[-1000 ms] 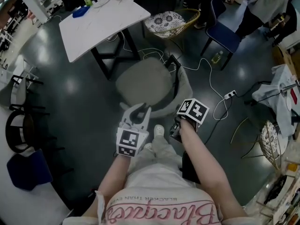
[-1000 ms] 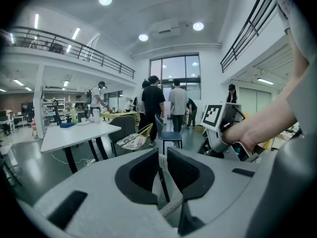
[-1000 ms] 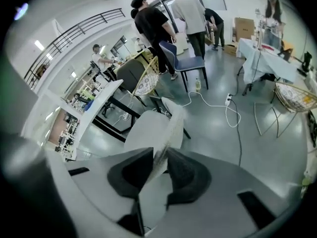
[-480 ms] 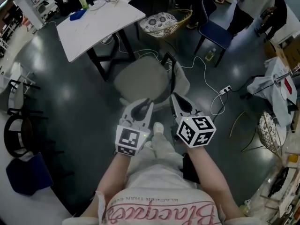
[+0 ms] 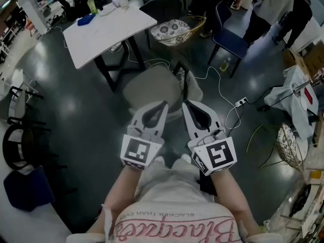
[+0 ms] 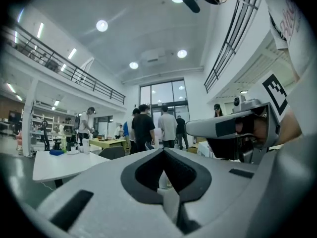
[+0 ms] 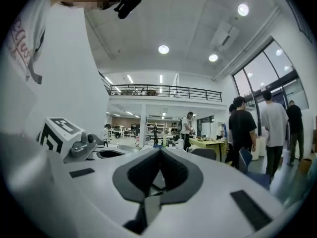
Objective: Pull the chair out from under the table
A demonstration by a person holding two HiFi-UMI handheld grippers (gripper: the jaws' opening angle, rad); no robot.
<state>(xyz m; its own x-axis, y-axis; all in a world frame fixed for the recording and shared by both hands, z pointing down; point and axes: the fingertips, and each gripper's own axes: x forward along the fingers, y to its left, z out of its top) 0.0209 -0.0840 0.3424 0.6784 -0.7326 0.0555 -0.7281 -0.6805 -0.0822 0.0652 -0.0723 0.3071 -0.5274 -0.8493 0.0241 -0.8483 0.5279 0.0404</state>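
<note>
A grey office chair (image 5: 152,87) stands on the dark floor, out from under the white table (image 5: 109,27), its backrest (image 5: 196,89) towards me. My left gripper (image 5: 165,104) and right gripper (image 5: 184,103) are held side by side, level, above the chair's near edge and touching nothing. Both are shut and empty. In the left gripper view the left gripper (image 6: 163,149) has its jaw tips together, with the right gripper (image 6: 233,128) beside it. In the right gripper view the right gripper (image 7: 159,149) is closed likewise.
Beyond the chair are a wicker basket with a patterned cushion (image 5: 174,27), a dark chair (image 5: 164,6) and a blue chair (image 5: 230,32). A white cable and power strip (image 5: 243,103) lie on the floor at right. Black stools (image 5: 17,140) stand left; people stand at the back right.
Both grippers have risen. The right one came up from beside the chair's backrest and rolled over, so its marker cube now faces me. The chair has not moved.
</note>
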